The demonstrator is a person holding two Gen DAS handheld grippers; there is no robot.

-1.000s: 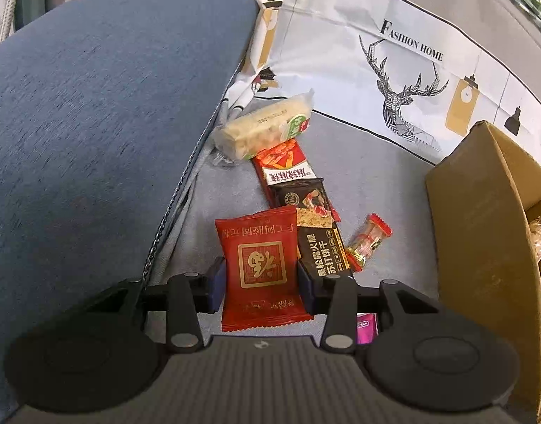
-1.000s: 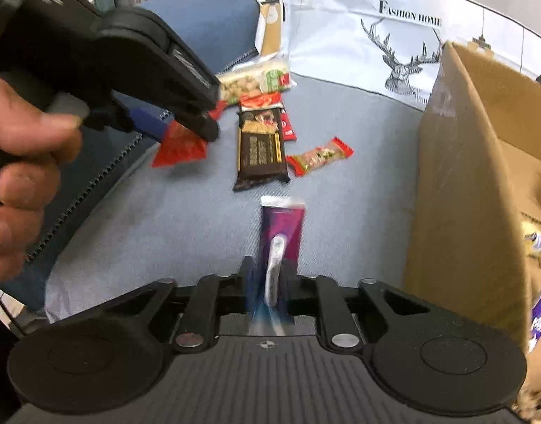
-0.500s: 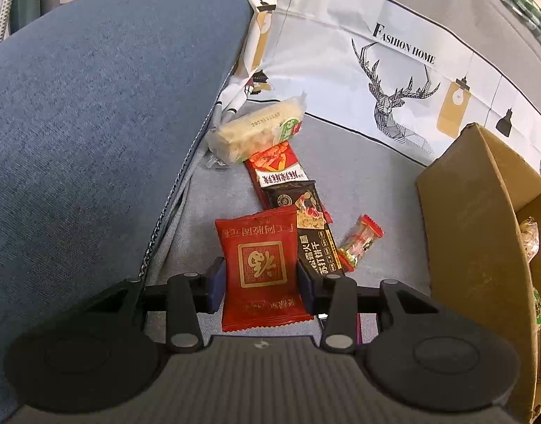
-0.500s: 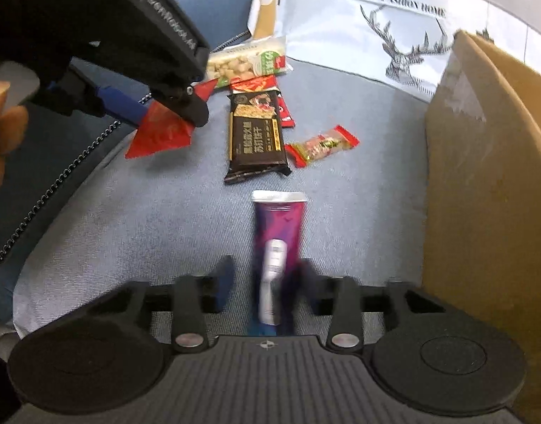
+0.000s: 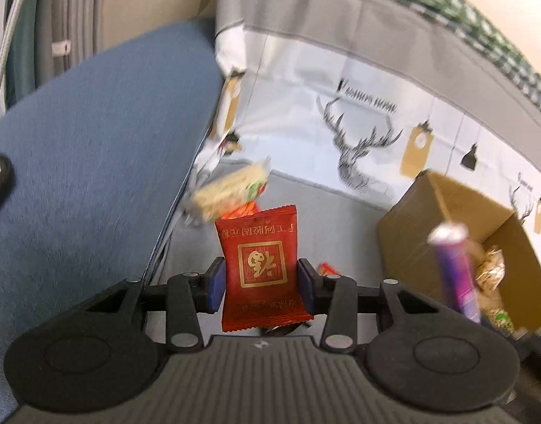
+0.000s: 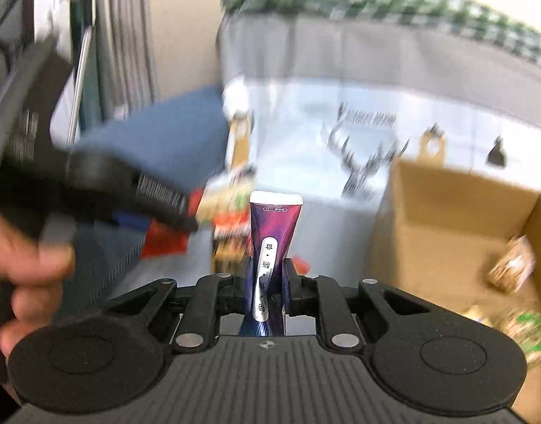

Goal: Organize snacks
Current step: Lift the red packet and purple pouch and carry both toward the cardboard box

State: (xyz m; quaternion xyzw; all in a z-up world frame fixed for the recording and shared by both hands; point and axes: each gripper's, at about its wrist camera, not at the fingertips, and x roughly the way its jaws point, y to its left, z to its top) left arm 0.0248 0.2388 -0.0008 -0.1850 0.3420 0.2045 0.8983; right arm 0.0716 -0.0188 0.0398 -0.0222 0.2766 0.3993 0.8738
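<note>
A red packet [image 5: 260,265] is held up in the left gripper [image 5: 259,284]. A purple stick pack [image 6: 270,247] is squeezed by the closing right gripper [image 6: 267,291], beside the open cardboard box [image 6: 447,219] edge.

A blue cushion [image 5: 93,148] filled the left side. Behind lay a white cloth [image 5: 306,123] printed with a stag [image 5: 359,152], tan tags and blurred lettering, edged by a grey band [image 5: 359,35] and green checks [image 5: 447,7]. Grey curtains [image 5: 72,17] hung at upper left, beside a cable [image 5: 9,35].
</note>
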